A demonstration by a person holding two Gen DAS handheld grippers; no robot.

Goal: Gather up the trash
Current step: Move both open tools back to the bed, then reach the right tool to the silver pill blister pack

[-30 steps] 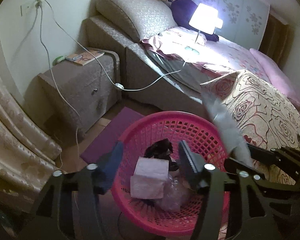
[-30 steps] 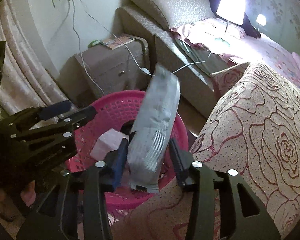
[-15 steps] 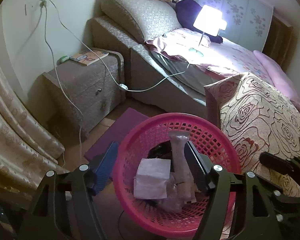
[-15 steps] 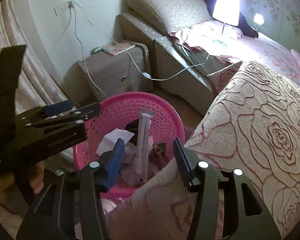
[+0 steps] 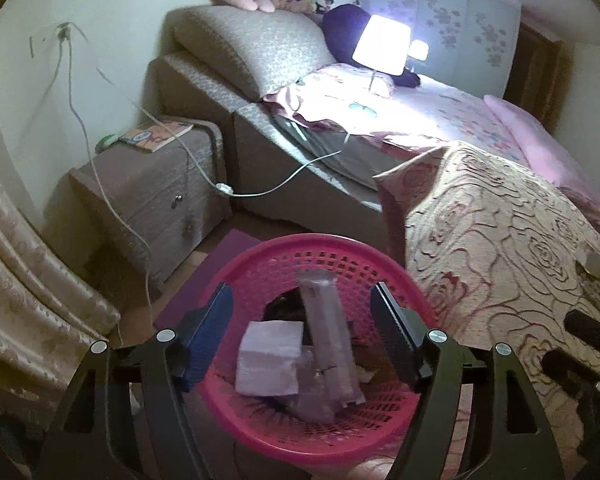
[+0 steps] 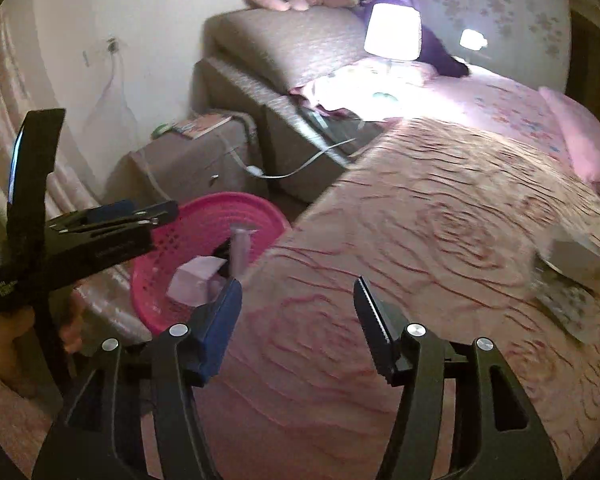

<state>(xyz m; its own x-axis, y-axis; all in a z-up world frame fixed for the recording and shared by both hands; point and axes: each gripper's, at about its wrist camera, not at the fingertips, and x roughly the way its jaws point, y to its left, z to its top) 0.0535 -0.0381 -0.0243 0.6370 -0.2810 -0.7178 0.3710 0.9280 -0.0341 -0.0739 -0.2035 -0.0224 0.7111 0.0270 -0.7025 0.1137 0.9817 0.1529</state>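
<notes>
Grey wrapper now lies in pink basket, dropped from right gripper, which is released, empty, swinging over the bed. Left gripper released above basket. Probably more trash at 3 o'clock.

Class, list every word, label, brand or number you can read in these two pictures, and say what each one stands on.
None can be read.
Book on the nightstand: colourful cover, print too small.
Long wrapper in the pink basket: markings blurred.
Left gripper body, in the right wrist view: faint raised lettering and a small yellowish label, both illegible.
</notes>
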